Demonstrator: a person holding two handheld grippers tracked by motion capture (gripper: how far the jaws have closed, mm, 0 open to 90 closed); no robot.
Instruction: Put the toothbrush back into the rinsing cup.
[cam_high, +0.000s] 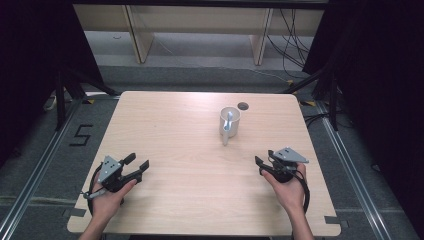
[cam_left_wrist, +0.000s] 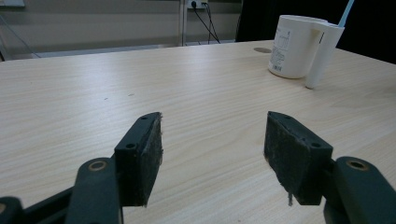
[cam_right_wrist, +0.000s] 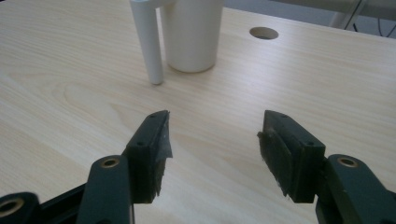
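Nearest the camera, two forearms come in over the near edge of the worktop, each hand wrapped round a hand-held gripper. The left hand-held gripper sits low at the near left, jaws spread wide with nothing between them, and the right hand-held gripper at the near right is just as wide and just as empty. The target looks to be the white cup, standing upright towards the far right of the worktop, well apart from both grippers, with a pale blue stick poking out of it and its straight handle running down the near side to the wood. A round hole in the worktop lies just beyond it. The right gripper's own view has the cup dead ahead, so that looks like the one to go in. To do it well, I'd say: keep the jaws wide on the way in, approach low and level, and choose either the slim handle or the body, squarely centred. Clipping the handle with one pad could spin or tip the cup, so close only once both pads flank it.
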